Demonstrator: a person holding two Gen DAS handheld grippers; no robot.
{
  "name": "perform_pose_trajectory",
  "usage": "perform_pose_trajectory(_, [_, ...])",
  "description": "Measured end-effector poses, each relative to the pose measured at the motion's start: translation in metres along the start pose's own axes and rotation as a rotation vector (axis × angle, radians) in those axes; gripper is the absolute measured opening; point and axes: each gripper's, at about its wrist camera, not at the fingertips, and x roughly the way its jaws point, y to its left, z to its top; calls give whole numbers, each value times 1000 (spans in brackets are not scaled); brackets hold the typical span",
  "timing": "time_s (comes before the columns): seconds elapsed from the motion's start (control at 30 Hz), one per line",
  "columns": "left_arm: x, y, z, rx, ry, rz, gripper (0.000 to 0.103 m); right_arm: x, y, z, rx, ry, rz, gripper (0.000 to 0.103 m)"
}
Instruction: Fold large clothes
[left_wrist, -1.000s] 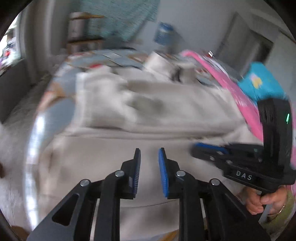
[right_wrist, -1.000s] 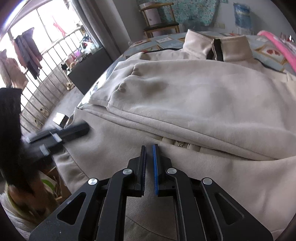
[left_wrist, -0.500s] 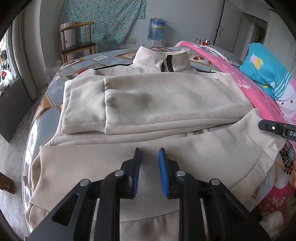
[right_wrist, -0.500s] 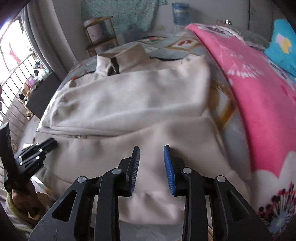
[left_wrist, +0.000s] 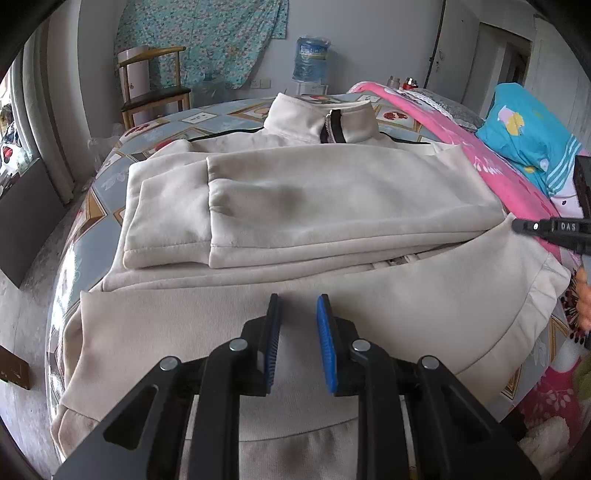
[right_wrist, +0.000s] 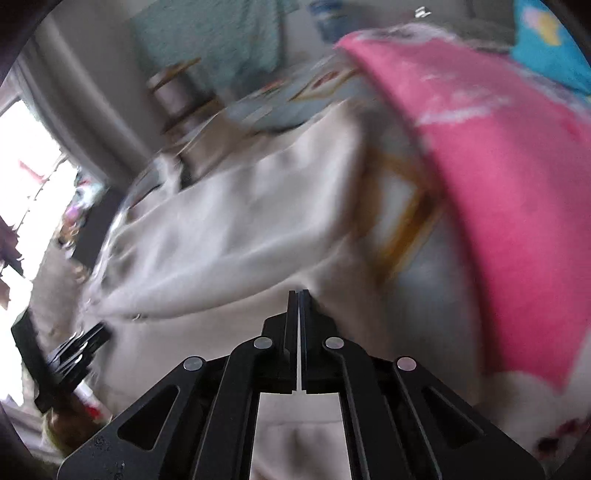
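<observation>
- Sweatshirt (left_wrist: 332, 199) in cream fleece lies spread on our bed (left_wrist: 92, 236), collar (left_wrist: 317, 118) at the far end, hem toward us; both sleeves are folded across the chest, one cuff (left_wrist: 166, 221) on the left half.
- At far left we see a wooden chair (left_wrist: 155, 88) by the wall, with a patterned teal cloth (left_wrist: 207, 40) hanging behind it and a water bottle (left_wrist: 310, 59) further along.
- Our left gripper (left_wrist: 295, 321) hovers over the lower front of the garment — its blue pads (left_wrist: 325, 343) stand a little apart with nothing between them, only fabric below.
- Right of the garment a pink blanket (left_wrist: 491, 166) runs along the bed, and a turquoise pillow (left_wrist: 532, 136) sits beyond it.
- Our right gripper (right_wrist: 298, 295) is clenched — its jaws are nearly touching, with nothing caught between them that we can make out. Its own view is blurred; in the left view its tip (left_wrist: 546, 227) sits at the garment's right edge, just beside the folded sleeve.
</observation>
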Motion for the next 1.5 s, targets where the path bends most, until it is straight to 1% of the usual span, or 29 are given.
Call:
perform_pose_trajectory(0.03, [0, 0, 0, -1, 0, 0, 20, -4, 1, 1, -13, -13, -56, 9])
perform_pose_trajectory(0.07, [0, 0, 0, -1, 0, 1, 20, -10, 4, 1, -17, -25, -65, 10])
perform_pose_trajectory(0.17, [0, 0, 0, -1, 0, 1, 20, -25, 29, -7, -57, -50, -1, 14])
perform_pose_trajectory(0.2, [0, 0, 0, -1, -1, 3, 20, -26, 39, -10, -82, -49, 16, 17])
perform_pose_trajectory(0.27, [0, 0, 0, -1, -1, 2, 20, -23, 72, -24, -169, -15, 81, 19])
perform_pose_trajectory(0.37, [0, 2, 1, -11, -1, -8, 20, 2, 116, -39, -280, 64, 149, 19])
perform_pose_trajectory(0.43, [0, 3, 3, -15, 2, -18, 20, 16, 134, -47, -329, 99, 143, 19])
perform_pose_trajectory(0.5, [-3, 3, 6, -8, -1, -25, 20, 34, 143, -50, -343, 139, 136, 18])
perform_pose_trajectory(0.53, [-6, 1, 7, -2, -10, -41, 20, 42, 146, -49, -339, 147, 124, 18])
perform_pose_trajectory(0.57, [-9, -1, 10, 10, -14, -77, 21, 42, 146, -48, -336, 140, 128, 18])
perform_pose_trajectory(0.6, [-9, -4, 11, 21, -7, -100, 24, 41, 145, -46, -330, 145, 130, 18])
perform_pose_trajectory(0.63, [-8, -9, 14, 41, 14, -127, 38, 41, 145, -44, -315, 148, 132, 19])
perform_pose_trajectory(0.67, [-5, -14, 16, 60, 39, -143, 52, 41, 145, -42, -301, 154, 142, 22])
perform_pose_trajectory(0.73, [1, -24, 16, 89, 79, -146, 54, 40, 143, -42, -282, 176, 170, 38])
perform_pose_trajectory(0.77, [7, -30, 15, 106, 103, -129, 54, 39, 144, -43, -285, 185, 177, 41])
perform_pose_trajectory(0.8, [8, -34, 14, 121, 96, -110, 54, 36, 146, -45, -294, 188, 178, 45])
perform_pose_trajectory(0.9, [10, -45, 10, 179, 68, -48, 54, 35, 156, -54, -348, 169, 145, 46])
perform_pose_trajectory(0.93, [10, -47, 9, 186, 63, -38, 51, 35, 159, -56, -369, 159, 127, 46])
perform_pose_trajectory(0.97, [11, -49, 8, 206, 57, -15, 43, 36, 161, -56, -382, 155, 116, 44])
perform_pose_trajectory(1.0, [11, -51, 7, 228, 53, 9, 39, 36, 162, -57, -395, 151, 103, 38])
perform_pose_trajectory(1.07, [11, -55, 6, 268, 40, 31, 24, 37, 164, -57, -424, 149, 92, 26])
perform_pose_trajectory(1.1, [12, -56, 6, 277, 35, 46, 21, 39, 164, -57, -429, 151, 93, 15])
perform_pose_trajectory(1.13, [12, -58, 5, 295, 25, 66, 14, 39, 163, -56, -428, 156, 102, 8])
perform_pose_trajectory(1.17, [12, -58, 5, 303, 18, 74, 7, 40, 162, -56, -427, 158, 107, 6])
perform_pose_trajectory(1.23, [10, -58, 6, 309, 2, 80, 3, 39, 164, -56, -431, 150, 104, 3])
perform_pose_trajectory(1.3, [1, -57, 12, 308, -36, 86, 3, 34, 165, -55, -425, 128, 101, 3])
perform_pose_trajectory(1.4, [-6, -56, 22, 300, -79, 89, 3, 22, 168, -45, -413, 72, 108, 3])
perform_pose_trajectory(1.43, [-4, -55, 24, 300, -82, 95, 3, 21, 169, -43, -411, 65, 108, 3])
perform_pose_trajectory(1.5, [8, -55, 22, 297, -55, 100, 3, 27, 169, -41, -411, 63, 96, 3])
